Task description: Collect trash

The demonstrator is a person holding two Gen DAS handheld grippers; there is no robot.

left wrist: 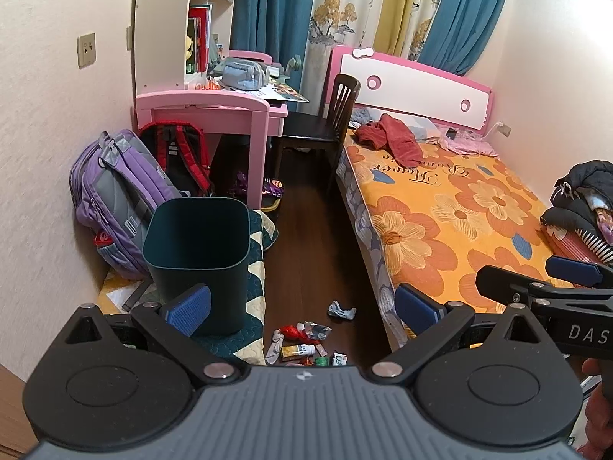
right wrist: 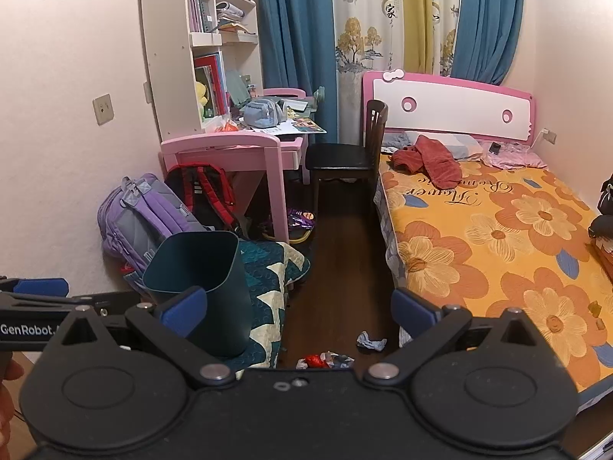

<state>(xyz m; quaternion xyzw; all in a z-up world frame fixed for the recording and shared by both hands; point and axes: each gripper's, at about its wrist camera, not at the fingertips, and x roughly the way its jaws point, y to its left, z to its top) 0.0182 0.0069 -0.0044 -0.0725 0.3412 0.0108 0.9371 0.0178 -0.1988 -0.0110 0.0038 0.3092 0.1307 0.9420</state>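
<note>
Trash [left wrist: 306,339] lies scattered on the dark wood floor [left wrist: 306,237] low in the centre of the left wrist view: crumpled wrappers, a red piece, small cartons, and one crumpled grey-blue scrap [left wrist: 341,309] a little apart above them. The left hand-held gripper [left wrist: 302,306] hangs above the litter with its blue pads spread wide, holding nothing. The right hand-held gripper [right wrist: 299,310] is likewise spread and empty, its own view catching only the top edge of the pile. Left of the litter a dark green waste bin [left wrist: 199,245] stands on a patterned quilt [left wrist: 254,291]. To the right runs the bed [left wrist: 459,207] in its orange flowered sheet. Farther back, upper left, sit a purple backpack [left wrist: 115,191] and the pink counter [left wrist: 214,111].
</note>
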